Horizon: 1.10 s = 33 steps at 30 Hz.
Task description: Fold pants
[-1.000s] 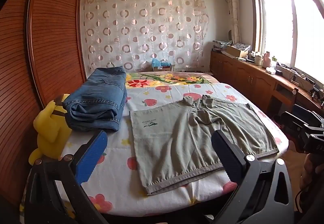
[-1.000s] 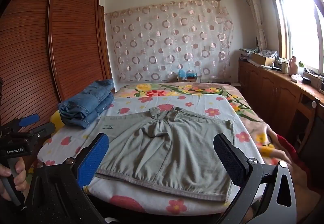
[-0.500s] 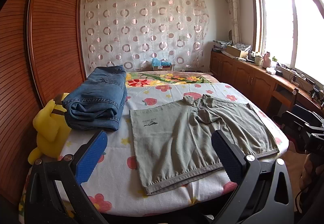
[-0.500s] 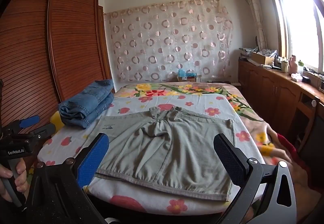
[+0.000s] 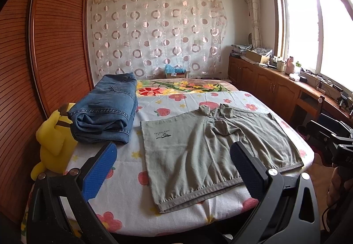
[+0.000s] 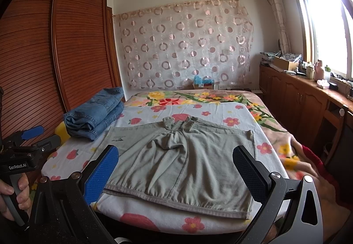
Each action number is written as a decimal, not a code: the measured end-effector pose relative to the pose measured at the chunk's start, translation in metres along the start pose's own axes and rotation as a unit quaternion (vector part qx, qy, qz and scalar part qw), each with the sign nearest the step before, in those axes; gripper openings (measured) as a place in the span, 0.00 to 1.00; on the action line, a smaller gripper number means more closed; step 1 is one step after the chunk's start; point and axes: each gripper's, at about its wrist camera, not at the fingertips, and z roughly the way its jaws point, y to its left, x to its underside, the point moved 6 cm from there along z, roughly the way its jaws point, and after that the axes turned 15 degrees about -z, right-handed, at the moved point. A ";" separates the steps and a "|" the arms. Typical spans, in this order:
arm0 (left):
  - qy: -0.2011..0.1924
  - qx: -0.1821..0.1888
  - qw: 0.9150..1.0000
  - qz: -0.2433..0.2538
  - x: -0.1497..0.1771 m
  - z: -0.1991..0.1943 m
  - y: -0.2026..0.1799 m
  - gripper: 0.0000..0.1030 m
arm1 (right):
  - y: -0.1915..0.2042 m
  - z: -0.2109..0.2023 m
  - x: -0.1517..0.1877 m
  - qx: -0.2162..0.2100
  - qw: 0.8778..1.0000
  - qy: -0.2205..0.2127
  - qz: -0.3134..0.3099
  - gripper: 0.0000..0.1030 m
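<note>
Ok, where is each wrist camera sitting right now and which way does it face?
Left wrist: at the bed's foot, left side, facing the headboard wall across grey pants and folded jeans; left gripper open, right gripper at the far right edge.
Right wrist: at the foot, further right, facing the same way; right gripper open, left hand at the left edge.
Shared: pants, jeans, floral bed, curtain wall.

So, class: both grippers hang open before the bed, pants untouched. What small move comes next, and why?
Probably lower the left gripper and right gripper to the pants' near hem: they lie flat and unfolded, and nothing is gripped.
</note>
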 end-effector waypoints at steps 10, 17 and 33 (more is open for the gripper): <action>-0.003 0.000 1.000 0.000 -0.006 -0.006 -0.004 1.00 | 0.000 0.000 0.000 -0.001 1.000 0.000 0.001 1.00; -0.005 0.002 1.000 -0.001 -0.014 -0.006 -0.004 1.00 | 0.001 0.000 0.000 -0.001 1.000 0.000 0.001 1.00; -0.006 0.002 1.000 -0.001 -0.015 -0.007 -0.003 1.00 | 0.002 0.000 0.000 -0.001 1.000 0.000 0.000 1.00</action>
